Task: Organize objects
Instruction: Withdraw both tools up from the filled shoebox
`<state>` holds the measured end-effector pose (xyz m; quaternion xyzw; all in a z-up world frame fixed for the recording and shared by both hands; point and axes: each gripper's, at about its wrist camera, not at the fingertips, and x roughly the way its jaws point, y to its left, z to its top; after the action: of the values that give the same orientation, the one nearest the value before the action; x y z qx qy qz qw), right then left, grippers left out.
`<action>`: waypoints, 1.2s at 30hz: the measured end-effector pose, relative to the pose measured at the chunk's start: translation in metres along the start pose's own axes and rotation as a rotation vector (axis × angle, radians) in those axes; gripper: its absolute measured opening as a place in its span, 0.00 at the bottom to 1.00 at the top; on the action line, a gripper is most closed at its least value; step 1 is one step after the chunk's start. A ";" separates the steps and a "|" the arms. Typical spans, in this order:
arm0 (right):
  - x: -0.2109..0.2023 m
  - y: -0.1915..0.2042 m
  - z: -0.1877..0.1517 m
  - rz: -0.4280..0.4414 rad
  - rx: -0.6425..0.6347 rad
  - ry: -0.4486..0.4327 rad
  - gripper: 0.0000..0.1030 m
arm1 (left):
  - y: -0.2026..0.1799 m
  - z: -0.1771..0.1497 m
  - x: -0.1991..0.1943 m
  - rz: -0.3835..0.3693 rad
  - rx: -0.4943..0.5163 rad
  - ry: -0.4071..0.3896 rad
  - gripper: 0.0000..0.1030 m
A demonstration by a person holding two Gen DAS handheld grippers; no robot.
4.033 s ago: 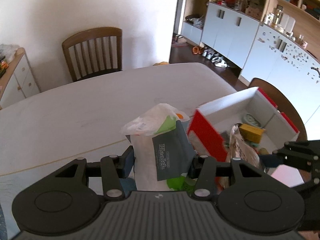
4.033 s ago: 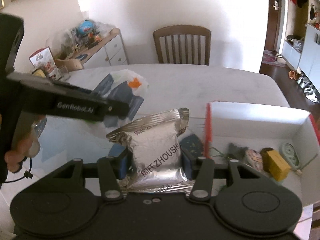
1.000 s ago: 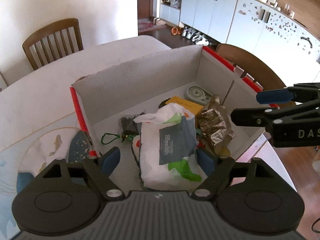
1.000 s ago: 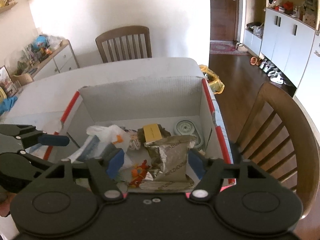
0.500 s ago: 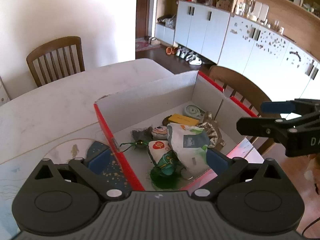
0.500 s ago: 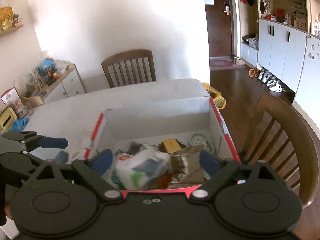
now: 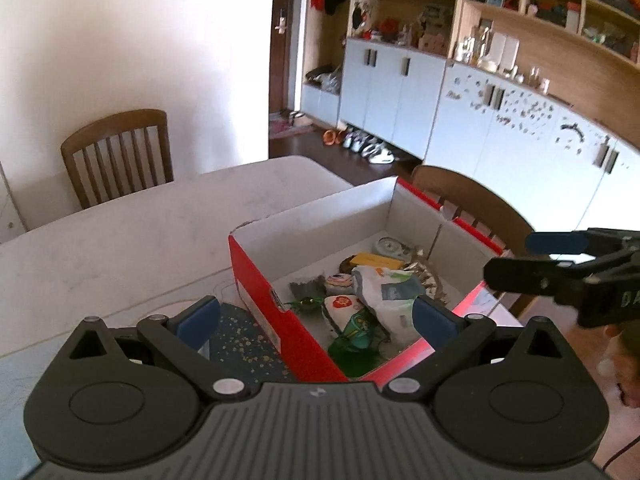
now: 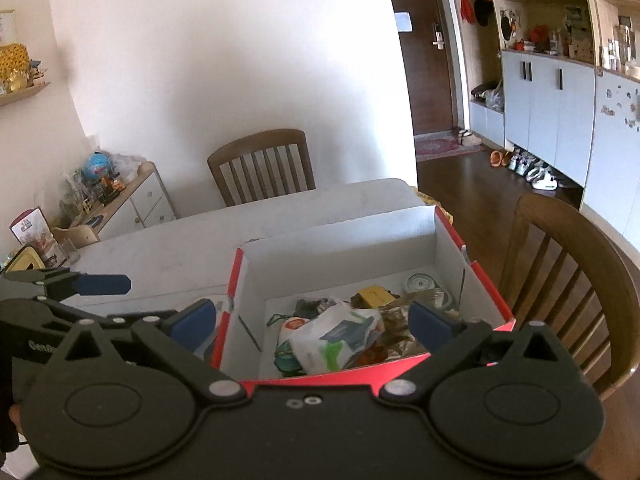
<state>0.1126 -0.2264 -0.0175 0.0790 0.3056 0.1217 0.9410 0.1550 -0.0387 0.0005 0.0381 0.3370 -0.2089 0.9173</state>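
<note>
Fig.: L gripper point(image 7: 316, 316) and R gripper point(image 8: 310, 322), jaws just opened wide, nothing between them, both backed off vs. 1 s earlier. White plastic bag point(image 7: 386, 290) and crinkled foil pouch point(image 8: 400, 314) lay released in red-and-white cardboard box point(image 7: 256, 276) at tabletop point(image 7: 132, 236) right edge; drop-off judged complete.

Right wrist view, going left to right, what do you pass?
Cluttered sideboard → far wooden chair → red and white box → near wooden chair → shoes by the cabinets.
</note>
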 end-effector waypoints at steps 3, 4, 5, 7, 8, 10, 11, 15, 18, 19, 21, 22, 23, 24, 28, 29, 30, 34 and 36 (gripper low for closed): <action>-0.003 0.012 -0.004 -0.006 -0.008 -0.013 0.99 | 0.003 -0.002 -0.006 0.001 0.022 -0.014 1.00; -0.004 0.016 -0.005 -0.009 -0.008 -0.018 0.99 | 0.003 -0.004 -0.009 -0.004 0.031 -0.021 1.00; -0.005 0.019 -0.006 -0.008 -0.007 -0.020 0.99 | 0.003 -0.005 -0.011 -0.014 0.038 -0.026 1.00; -0.006 0.025 -0.007 -0.012 -0.002 -0.024 0.99 | 0.005 -0.007 -0.015 -0.040 0.043 -0.036 1.00; -0.005 0.027 -0.008 -0.015 0.001 -0.026 0.99 | 0.006 -0.008 -0.016 -0.044 0.045 -0.040 1.00; -0.006 0.032 -0.010 -0.016 0.009 -0.030 0.99 | 0.008 -0.011 -0.018 -0.032 0.057 -0.047 1.00; -0.006 0.034 -0.010 -0.019 0.012 -0.032 0.99 | 0.009 -0.012 -0.019 -0.023 0.063 -0.046 1.00; -0.006 0.041 -0.013 -0.029 0.024 -0.033 0.99 | 0.017 -0.017 -0.021 -0.028 0.055 -0.042 1.00; -0.005 0.047 -0.016 -0.038 0.028 -0.029 0.99 | 0.026 -0.020 -0.022 -0.031 0.038 -0.041 1.00; -0.005 0.049 -0.018 -0.043 0.029 -0.027 0.99 | 0.029 -0.021 -0.023 -0.030 0.033 -0.041 1.00; -0.005 0.052 -0.020 -0.049 0.026 -0.024 0.99 | 0.034 -0.022 -0.024 -0.036 0.023 -0.041 1.00; -0.005 0.054 -0.021 -0.049 0.025 -0.022 0.99 | 0.036 -0.023 -0.025 -0.035 0.020 -0.043 1.00; -0.005 0.056 -0.021 -0.051 0.023 -0.021 0.99 | 0.038 -0.024 -0.025 -0.036 0.017 -0.043 1.00; -0.004 0.058 -0.022 -0.053 0.021 -0.018 0.99 | 0.039 -0.024 -0.025 -0.041 0.016 -0.042 1.00; -0.003 0.063 -0.025 -0.060 0.018 -0.010 0.99 | 0.042 -0.028 -0.027 -0.049 0.016 -0.045 1.00; -0.003 0.064 -0.025 -0.060 0.018 -0.008 0.99 | 0.043 -0.028 -0.028 -0.048 0.015 -0.046 1.00; -0.003 0.066 -0.025 -0.061 0.018 -0.006 0.99 | 0.044 -0.029 -0.028 -0.047 0.015 -0.047 1.00; -0.002 0.068 -0.026 -0.065 0.013 0.000 0.99 | 0.047 -0.031 -0.028 -0.046 0.012 -0.048 1.00; -0.001 0.070 -0.026 -0.067 0.011 0.003 0.99 | 0.050 -0.033 -0.029 -0.049 0.006 -0.045 1.00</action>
<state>0.0836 -0.1580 -0.0218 0.0737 0.3100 0.0887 0.9437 0.1361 0.0238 -0.0101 0.0280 0.3165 -0.2331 0.9191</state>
